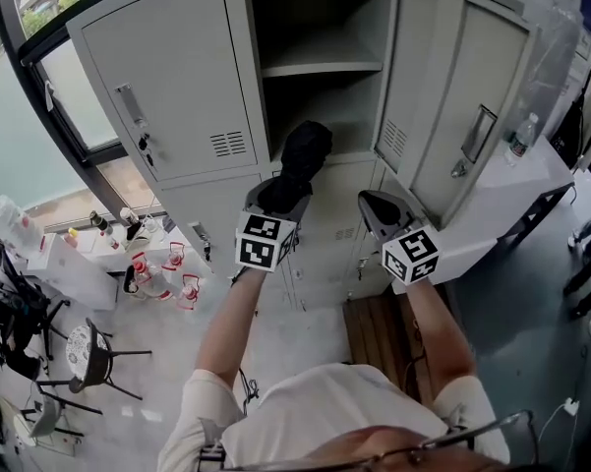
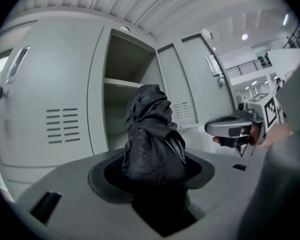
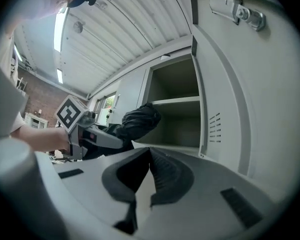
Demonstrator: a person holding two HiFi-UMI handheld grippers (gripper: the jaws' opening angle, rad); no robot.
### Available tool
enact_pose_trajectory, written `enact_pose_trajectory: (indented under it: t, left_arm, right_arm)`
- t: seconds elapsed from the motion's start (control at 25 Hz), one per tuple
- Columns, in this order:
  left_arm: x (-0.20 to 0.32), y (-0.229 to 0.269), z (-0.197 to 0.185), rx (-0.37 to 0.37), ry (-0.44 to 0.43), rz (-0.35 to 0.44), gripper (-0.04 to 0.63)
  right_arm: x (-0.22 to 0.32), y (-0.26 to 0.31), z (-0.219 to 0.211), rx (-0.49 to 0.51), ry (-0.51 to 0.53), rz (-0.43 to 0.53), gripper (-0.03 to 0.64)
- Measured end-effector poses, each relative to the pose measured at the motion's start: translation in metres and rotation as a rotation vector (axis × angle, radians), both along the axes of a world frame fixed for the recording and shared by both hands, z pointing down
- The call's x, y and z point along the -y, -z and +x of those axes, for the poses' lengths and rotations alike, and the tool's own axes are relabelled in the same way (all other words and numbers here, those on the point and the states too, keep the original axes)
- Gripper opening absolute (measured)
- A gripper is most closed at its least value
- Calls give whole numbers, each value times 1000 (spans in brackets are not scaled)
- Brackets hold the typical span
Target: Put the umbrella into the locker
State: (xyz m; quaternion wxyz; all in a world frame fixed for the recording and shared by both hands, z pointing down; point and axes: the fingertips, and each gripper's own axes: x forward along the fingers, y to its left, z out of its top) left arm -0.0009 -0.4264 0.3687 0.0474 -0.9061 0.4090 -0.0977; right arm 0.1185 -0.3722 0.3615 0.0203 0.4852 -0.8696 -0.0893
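We hold left tool clamped on folded black umbrella. Umbrella end level with lower compartment of open locker, just outside mouth, likely lined up for entry. Right tool empty, jaws together, alongside, clear of open door.

Right of the locker, a white table bears a plastic bottle. Left of it, bottles stand on a low table.
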Motion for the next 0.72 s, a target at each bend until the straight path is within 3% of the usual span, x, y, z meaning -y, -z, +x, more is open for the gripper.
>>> enact_pose_trajectory:
  t: [0.12,0.4,0.72]
  left_arm:
    - [22,13,14,140,59,45,241]
    - [60,41,42,366,136,105,241]
    - [113,34,67,625,171,98,241]
  right_arm:
    - [11,4,1,1,26,6,5]
    - [38,4,6,-7,33,-11,5]
    - [52,1,4,1,56,-18,5]
